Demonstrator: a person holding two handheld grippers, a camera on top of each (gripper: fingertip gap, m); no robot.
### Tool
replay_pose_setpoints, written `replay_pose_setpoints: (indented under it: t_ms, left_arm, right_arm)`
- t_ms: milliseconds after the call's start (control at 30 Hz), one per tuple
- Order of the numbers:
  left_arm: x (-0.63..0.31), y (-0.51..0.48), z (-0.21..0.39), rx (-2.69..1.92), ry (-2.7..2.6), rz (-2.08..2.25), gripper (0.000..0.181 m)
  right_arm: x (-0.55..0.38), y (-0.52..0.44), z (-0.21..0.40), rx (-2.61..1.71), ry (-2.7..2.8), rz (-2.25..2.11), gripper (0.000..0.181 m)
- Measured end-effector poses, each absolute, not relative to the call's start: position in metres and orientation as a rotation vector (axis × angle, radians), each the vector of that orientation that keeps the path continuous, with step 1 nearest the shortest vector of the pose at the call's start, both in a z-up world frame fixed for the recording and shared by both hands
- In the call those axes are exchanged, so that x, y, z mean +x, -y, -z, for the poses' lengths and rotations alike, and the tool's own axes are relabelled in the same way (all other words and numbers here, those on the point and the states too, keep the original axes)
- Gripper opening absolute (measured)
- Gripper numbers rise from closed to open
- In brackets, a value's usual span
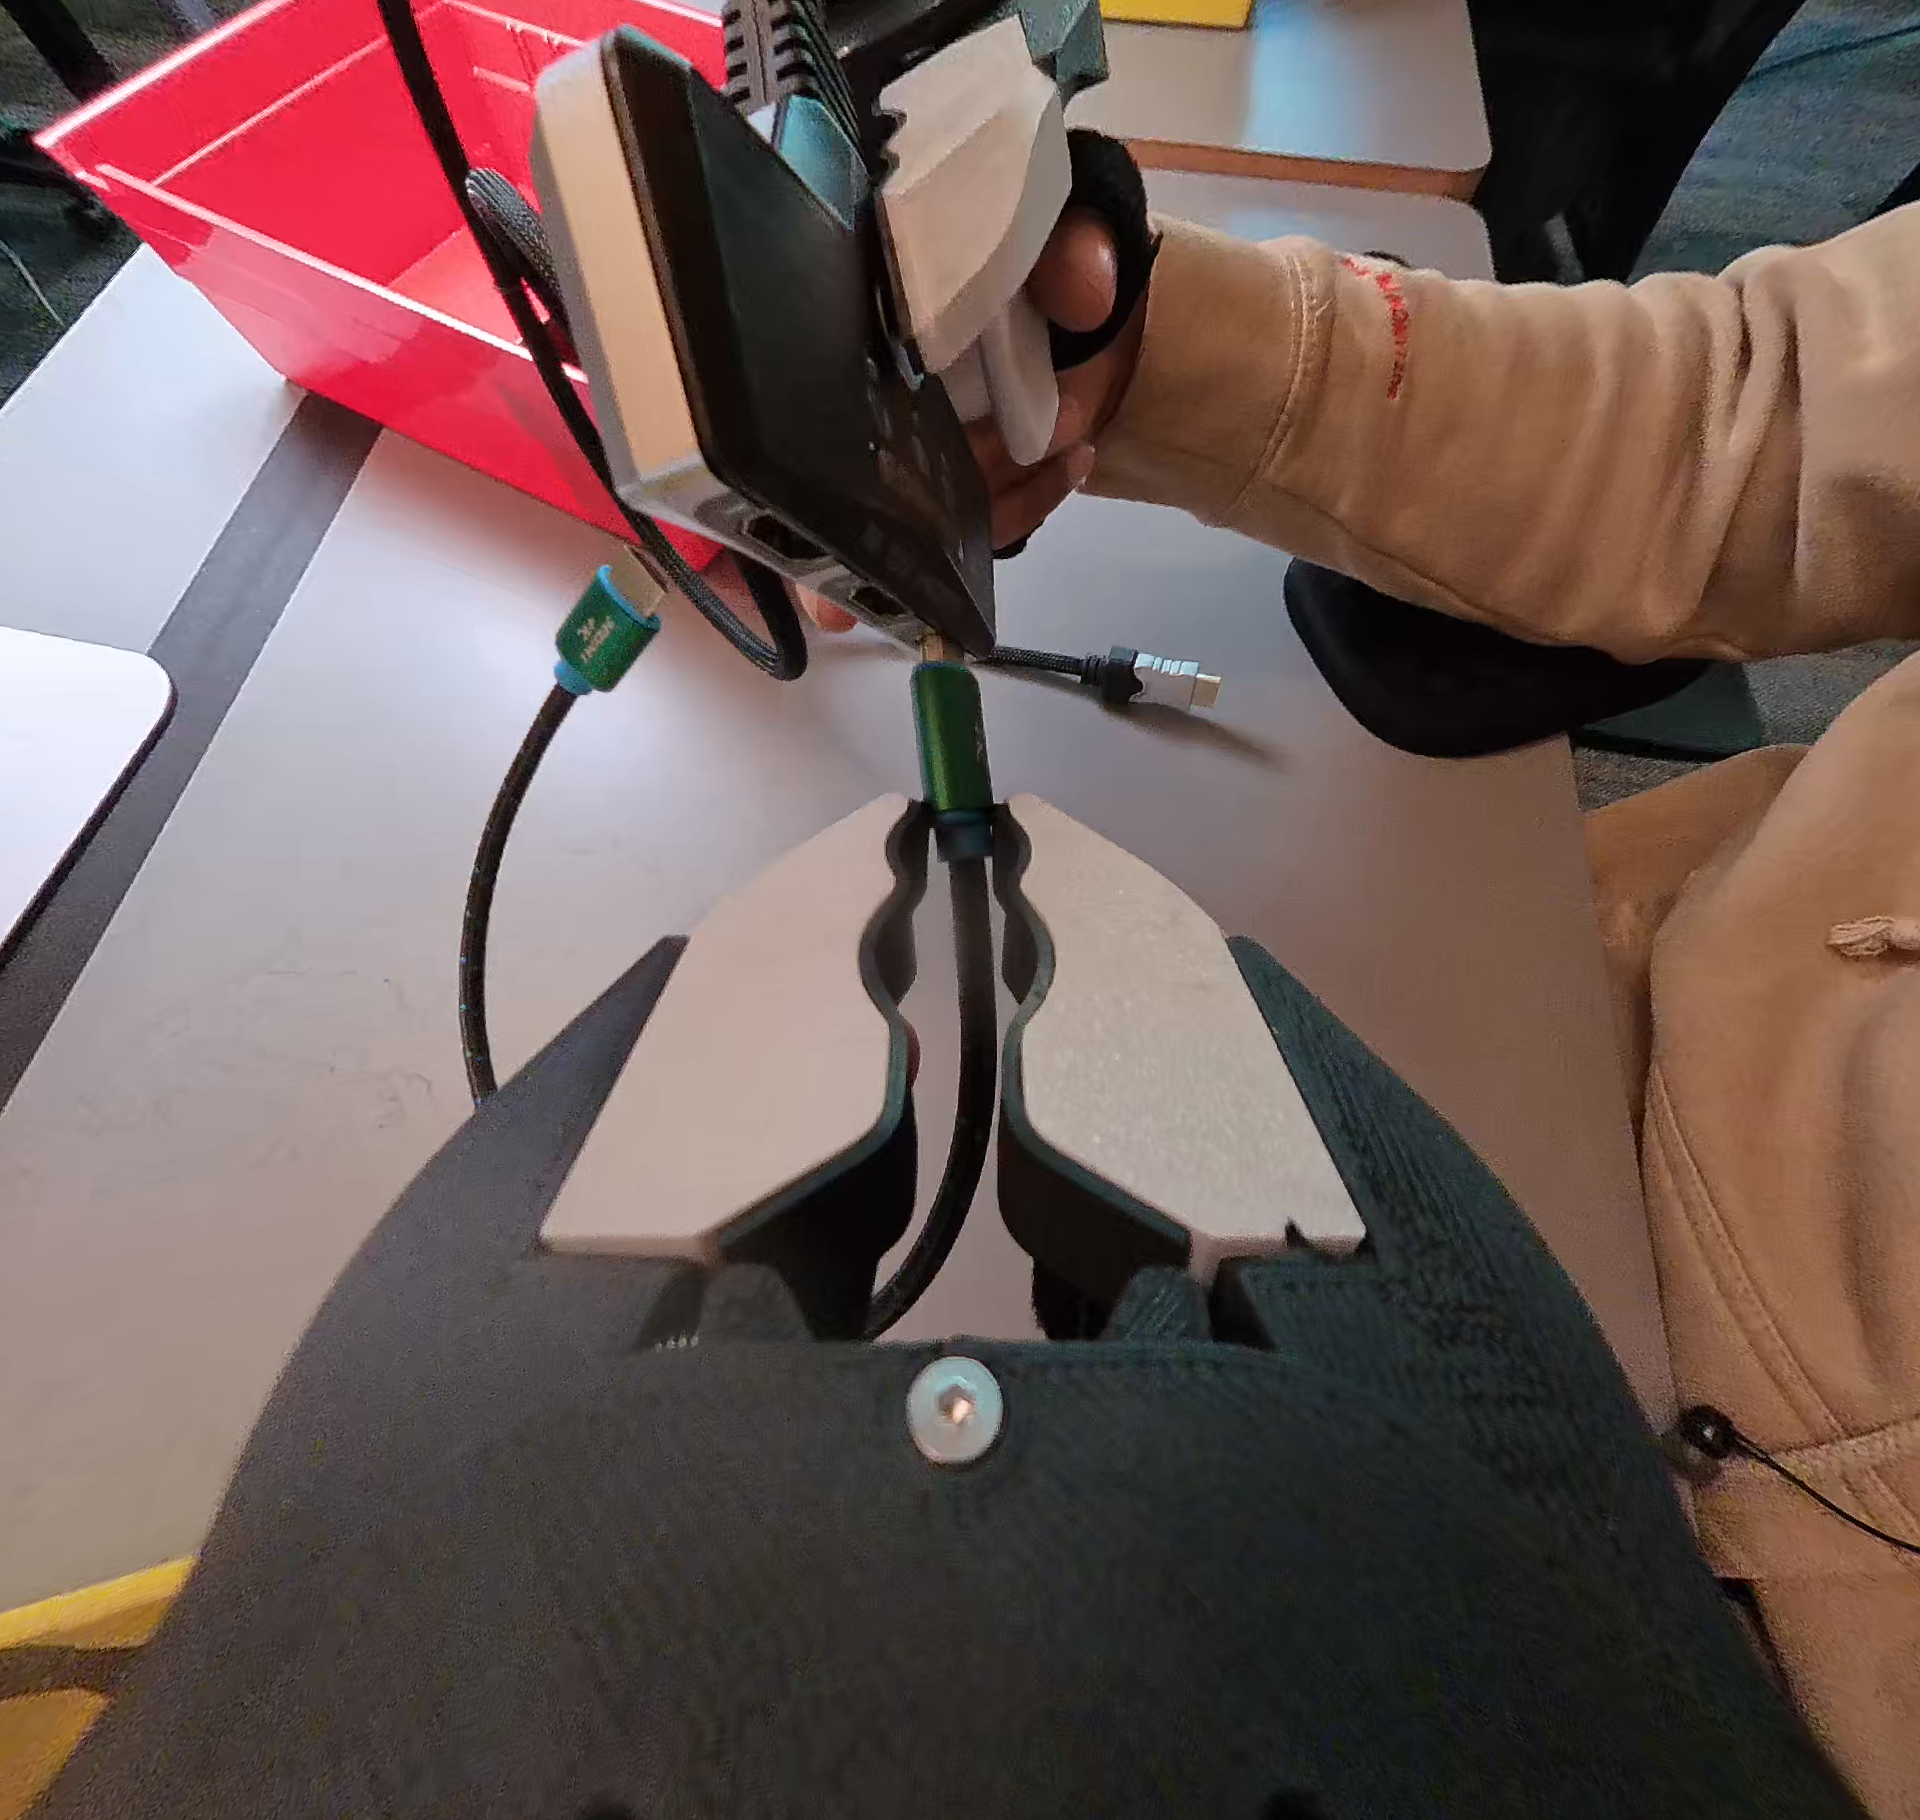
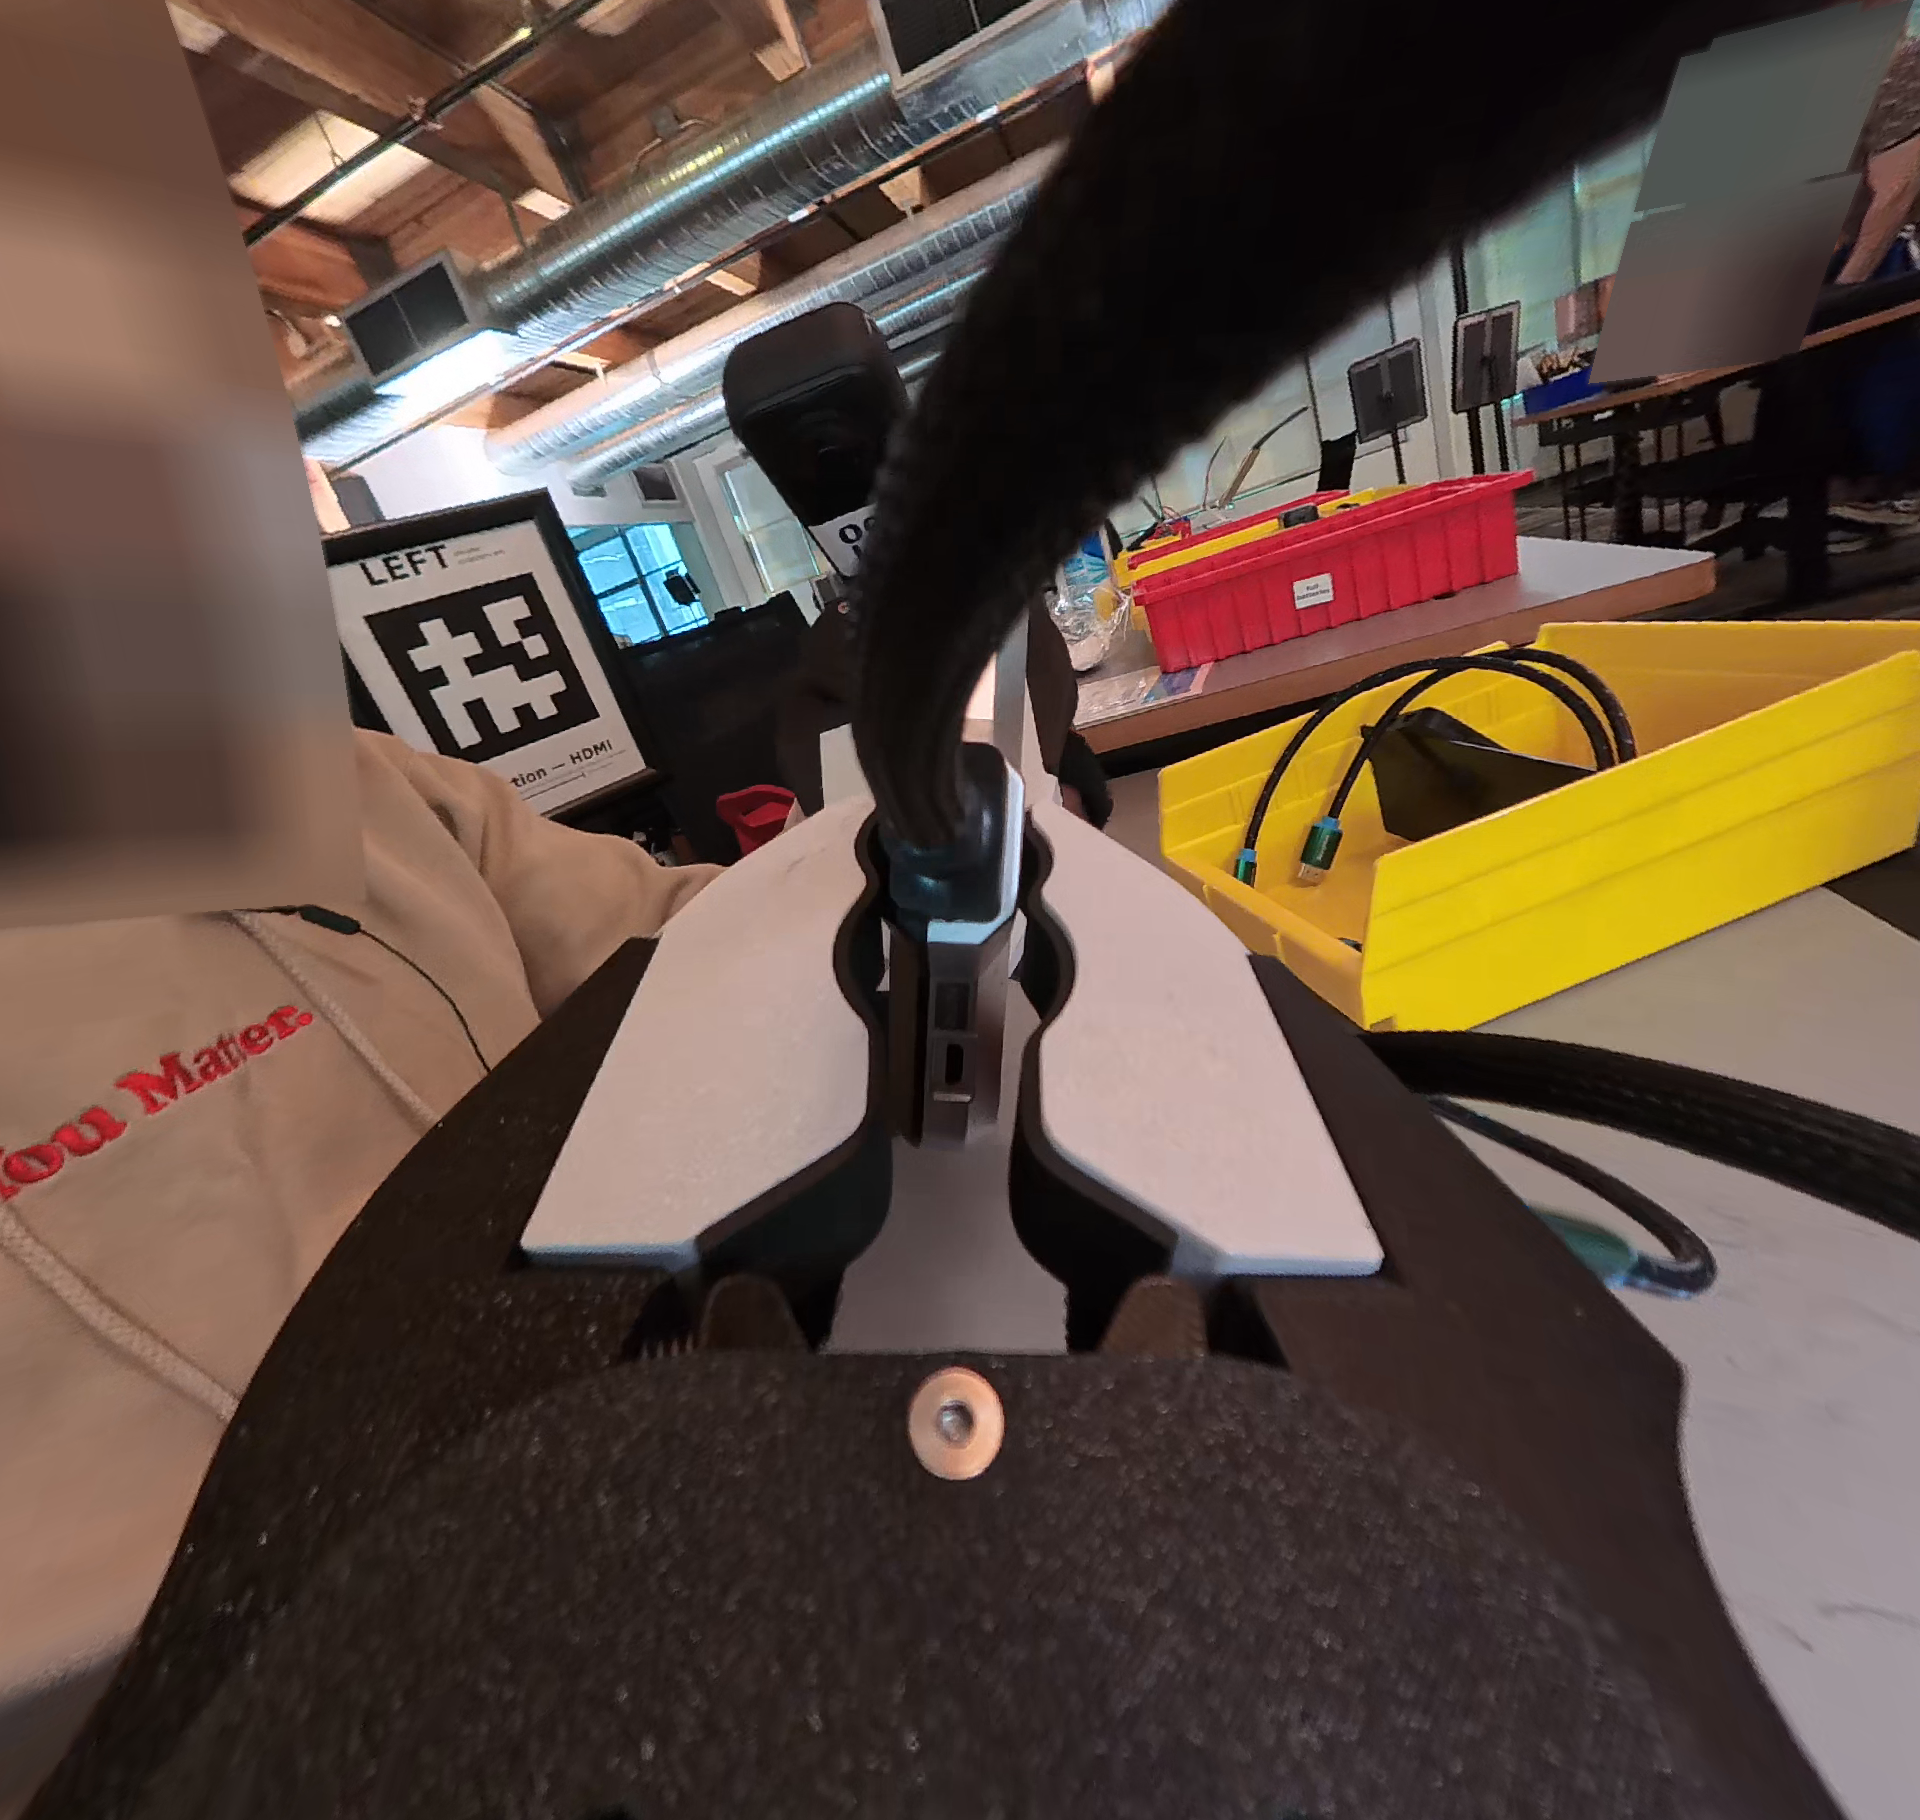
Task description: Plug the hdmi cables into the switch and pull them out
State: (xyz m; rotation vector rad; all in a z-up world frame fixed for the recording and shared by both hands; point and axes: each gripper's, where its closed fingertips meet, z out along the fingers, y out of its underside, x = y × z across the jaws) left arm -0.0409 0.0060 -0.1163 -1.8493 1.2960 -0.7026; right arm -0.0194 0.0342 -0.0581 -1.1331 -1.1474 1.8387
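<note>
My left gripper (image 1: 954,820) pinches the green plug (image 1: 948,736), tip at the switch's (image 1: 727,316) port edge. My right gripper (image 2: 951,897) clamps the switch, raised above the table (image 1: 1195,887). Printed labels present, not transcribed.

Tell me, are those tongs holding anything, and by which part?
Yes. The left tongs pinch the green plug at its cable end. The right tongs clamp the switch across its flat faces.
</note>
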Motion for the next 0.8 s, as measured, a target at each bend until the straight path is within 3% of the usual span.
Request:
replay_pose_setpoints:
  t_ms: [333,800]
  left_arm:
    - [-0.044,-0.009,0.085,-1.712,-1.158,0.922,0.012]
    - [-0.059,-0.001,0.091,-1.765,-1.214,0.922,0.012]
  right_arm:
    - [-0.018,-0.036,0.036,-1.082,1.066,-1.783,0.023]
    - [-0.036,-0.014,0.075,-1.247,1.39,-1.548,0.023]
